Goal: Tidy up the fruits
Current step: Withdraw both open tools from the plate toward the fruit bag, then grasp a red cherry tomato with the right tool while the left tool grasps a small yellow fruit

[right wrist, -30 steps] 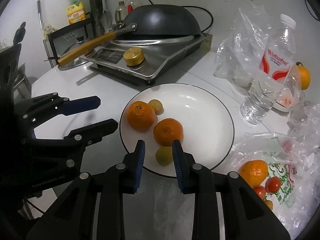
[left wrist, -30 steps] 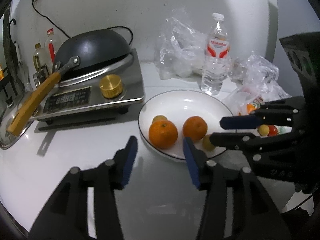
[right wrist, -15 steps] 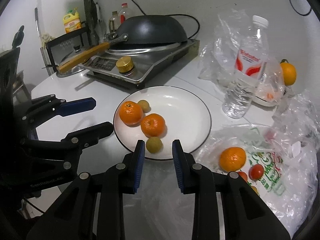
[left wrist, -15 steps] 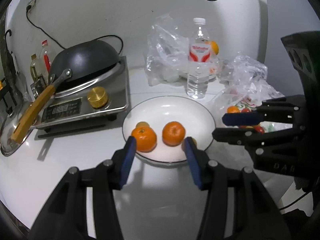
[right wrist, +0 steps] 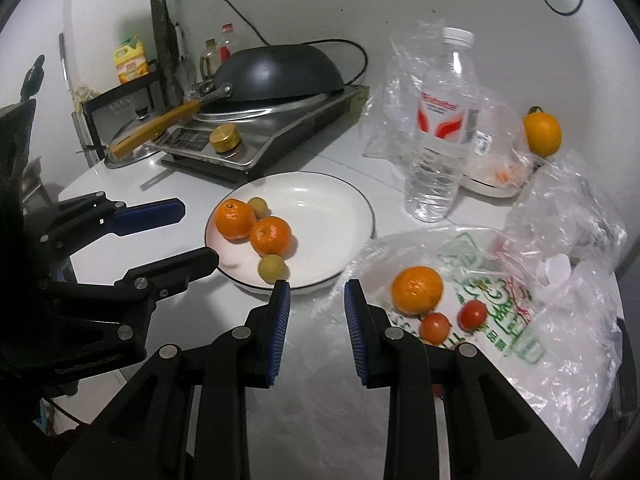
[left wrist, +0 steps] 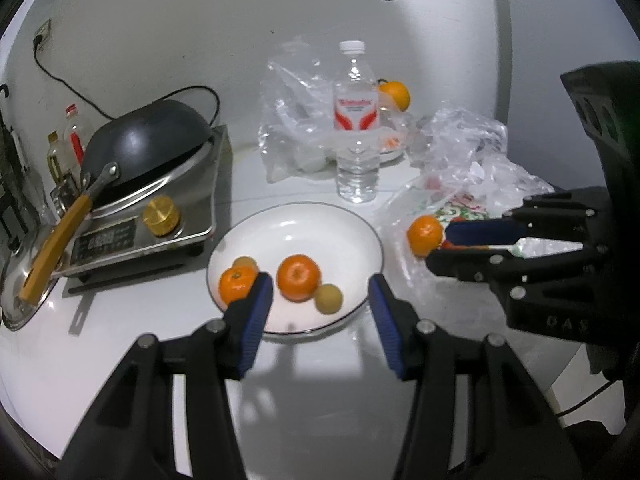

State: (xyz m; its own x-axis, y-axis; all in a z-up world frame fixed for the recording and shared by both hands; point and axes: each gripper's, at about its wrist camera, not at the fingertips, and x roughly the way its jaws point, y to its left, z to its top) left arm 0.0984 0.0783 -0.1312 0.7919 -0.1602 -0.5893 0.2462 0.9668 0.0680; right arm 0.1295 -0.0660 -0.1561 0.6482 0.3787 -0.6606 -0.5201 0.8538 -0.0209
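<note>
A white plate holds two oranges and two small yellow-green fruits. My left gripper hovers over the plate's near left edge, open, with nothing between its fingers. My right gripper hangs just off the plate's near right rim, beside a printed plastic bag. Its fingers stand a narrow gap apart and hold nothing. On that bag lie an orange and two small tomatoes.
A water bottle stands behind the plate among crumpled clear bags. Another orange sits at the back. A cooker with a black wok fills the far left. The table edge runs close below both grippers.
Both grippers have drawn back and up from the plate, so it looks smaller and farther. The bag with the orange and tomatoes has come more into view. Finger gaps are unchanged.
</note>
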